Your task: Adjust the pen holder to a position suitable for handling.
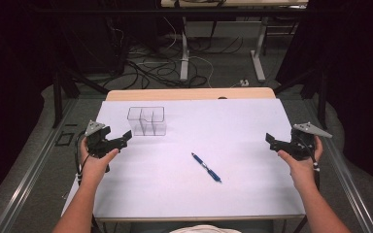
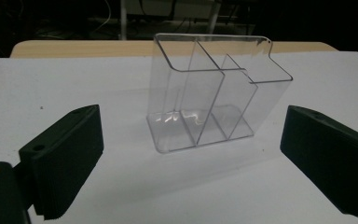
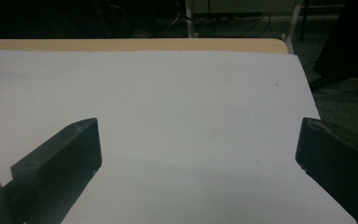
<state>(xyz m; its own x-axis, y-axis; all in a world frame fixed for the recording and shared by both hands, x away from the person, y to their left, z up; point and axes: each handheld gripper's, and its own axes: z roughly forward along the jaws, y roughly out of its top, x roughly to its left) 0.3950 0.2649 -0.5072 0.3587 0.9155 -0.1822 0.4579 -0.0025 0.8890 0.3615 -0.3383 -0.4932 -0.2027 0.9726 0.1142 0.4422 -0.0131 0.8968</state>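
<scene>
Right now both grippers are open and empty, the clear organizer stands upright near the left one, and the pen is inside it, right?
Not quite: the pen is not inside the organizer; the high view shows it lying flat on the table, apart from it. The rest holds: left gripper and right gripper are open and empty.

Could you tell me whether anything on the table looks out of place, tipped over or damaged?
Nothing stands out. The clear organizer stands upright and empty, with no cracks visible, and the blue pen lies flat on the white table, apart from it. Nothing is spilled.
</scene>
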